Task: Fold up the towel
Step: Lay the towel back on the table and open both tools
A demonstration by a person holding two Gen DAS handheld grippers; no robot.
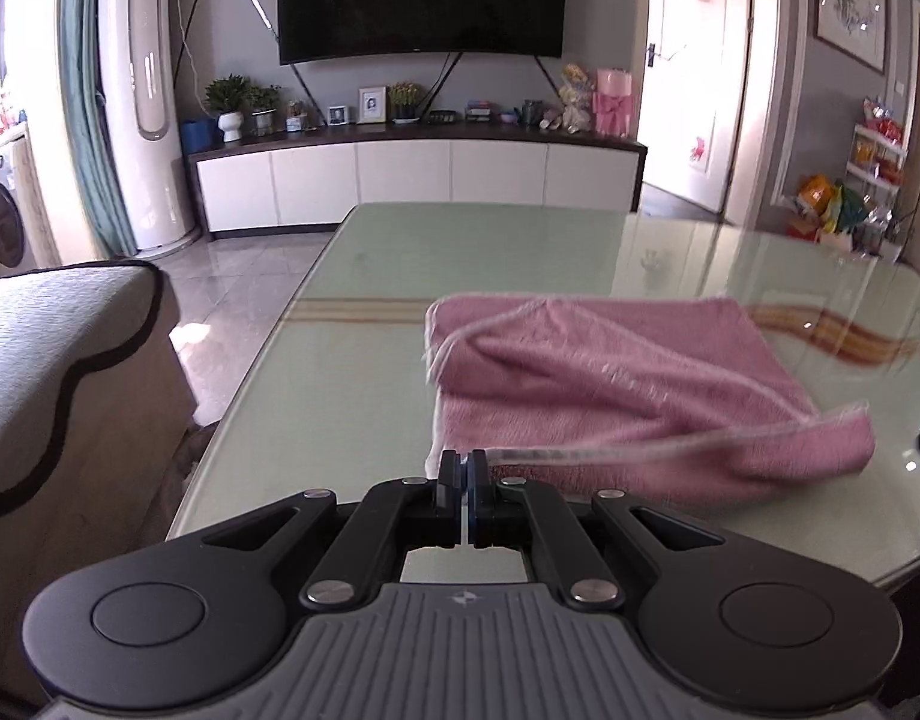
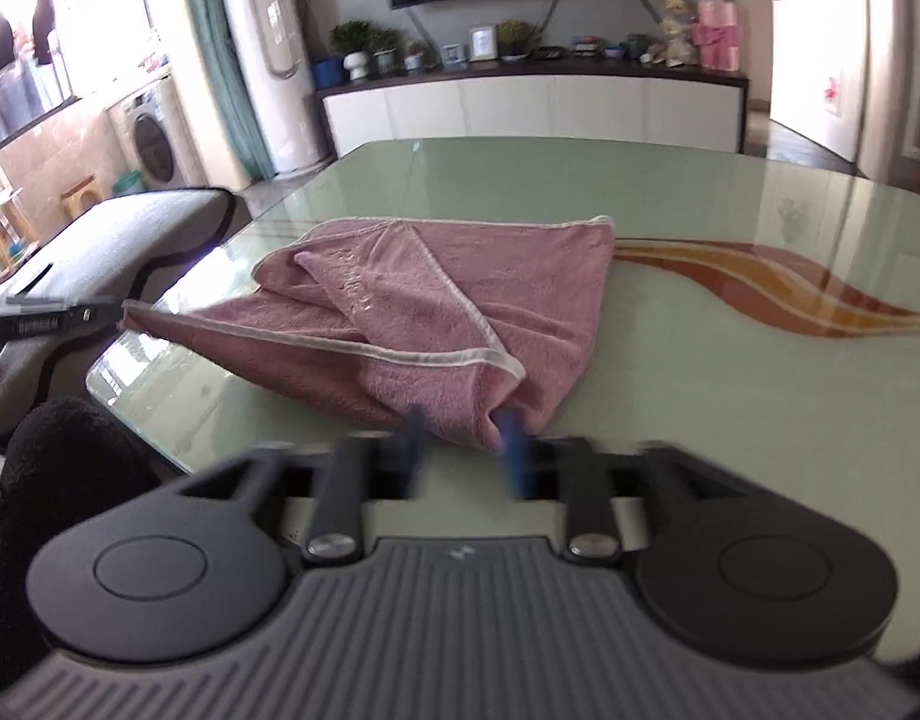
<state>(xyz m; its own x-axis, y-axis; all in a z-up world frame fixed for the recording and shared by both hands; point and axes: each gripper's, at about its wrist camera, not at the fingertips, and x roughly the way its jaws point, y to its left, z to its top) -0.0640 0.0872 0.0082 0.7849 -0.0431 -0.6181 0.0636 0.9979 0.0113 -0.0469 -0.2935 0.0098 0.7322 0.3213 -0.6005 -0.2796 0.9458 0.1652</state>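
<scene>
Towel (image 2: 435,324), pink with pale trim, heaped in loose layers on the glass bench (image 2: 700,396), near the bench's 9 o'clock edge; one hemmed flap thrown diagonally across the rest, far hem fairly straight, nothing squared. Not yet a tidy fold; consistent with a fold midway or a finished one being re-pulled.

Left tool (image 1: 463,468) pinched tight on a thin corner at the towel's 9 o'clock end, cloth drawn taut from that corner and lifted off the glass. Right tool (image 2: 463,432) blurred, its fingers (image 2: 511,438) standing apart on either side of a bunched corner at 6 o'clock; whether that cloth is truly pinched, cannot tell.

Risks, as judged:
- Corner slipping out of the right tool if closed on the thick bunch rather than on a single layer.
- Whole heap sliding on slick glass when pulled from one end only.
- Diagonal flap dragged along, locking in a skewed crease.
- Towel's 9 o'clock end sitting close to the bench edge; a slack release there likely to spill cloth over toward the sofa (image 2: 129,228).
</scene>
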